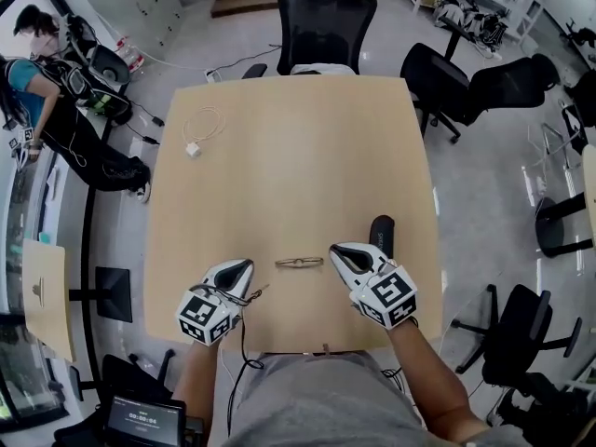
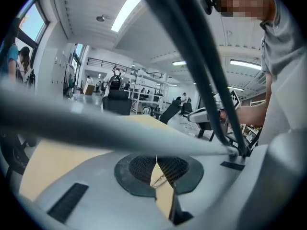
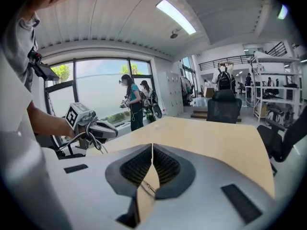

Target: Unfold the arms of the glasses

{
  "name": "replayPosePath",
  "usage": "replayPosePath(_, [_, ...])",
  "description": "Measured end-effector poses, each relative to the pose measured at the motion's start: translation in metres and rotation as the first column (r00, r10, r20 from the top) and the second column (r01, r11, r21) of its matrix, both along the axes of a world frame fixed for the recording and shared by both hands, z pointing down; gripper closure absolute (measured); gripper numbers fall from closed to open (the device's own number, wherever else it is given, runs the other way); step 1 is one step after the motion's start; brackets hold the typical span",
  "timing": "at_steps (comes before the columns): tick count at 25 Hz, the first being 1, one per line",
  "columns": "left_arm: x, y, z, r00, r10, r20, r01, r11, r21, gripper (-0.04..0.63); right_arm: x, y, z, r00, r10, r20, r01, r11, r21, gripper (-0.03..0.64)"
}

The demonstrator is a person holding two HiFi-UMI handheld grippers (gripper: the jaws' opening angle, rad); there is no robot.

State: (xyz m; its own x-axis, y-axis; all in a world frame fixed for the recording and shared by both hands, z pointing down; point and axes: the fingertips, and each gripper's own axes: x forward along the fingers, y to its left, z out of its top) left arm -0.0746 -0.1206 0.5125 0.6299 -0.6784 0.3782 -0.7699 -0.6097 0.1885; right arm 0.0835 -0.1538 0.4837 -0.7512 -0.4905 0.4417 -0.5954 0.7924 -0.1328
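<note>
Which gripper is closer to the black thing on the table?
Right. The right gripper lies just left of the black object, close beside it. The left gripper is much farther left, on the other side of the folded glasses.

The glasses [image 1: 299,263] are too small to tell whether their arms are folded.

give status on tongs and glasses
Left tongs shut, empty. Right tongs shut, empty. Glasses folded, lying between them, untouched. Black item beside right tongs, not blocking.
</note>
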Motion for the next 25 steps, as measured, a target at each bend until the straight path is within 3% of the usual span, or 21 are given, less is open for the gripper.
replayPosePath(10, [0.011,-0.001,0.124,0.998,0.066,0.005,-0.063,0.966,-0.251,0.586,0.001,0.016,0.134,0.977,-0.091,-0.191,0.042,0.968,-0.246,0.607])
replayPosePath(15, [0.014,-0.003,0.158,0.989,0.137,0.052,-0.116,0.949,-0.293,0.586,-0.004,0.022,0.172,0.956,-0.153,-0.251,0.071,0.949,-0.307,0.607])
replayPosePath(20, [0.023,-0.002,0.182,0.962,0.248,0.112,-0.202,0.927,-0.315,0.586,-0.004,0.024,0.202,0.915,-0.220,-0.337,0.106,0.940,-0.324,0.606])
replayPosePath(25, [0.031,0.000,0.191,0.938,0.328,0.112,-0.276,0.902,-0.332,0.586,-0.009,0.027,0.215,0.893,-0.264,-0.364,0.135,0.930,-0.343,0.606])
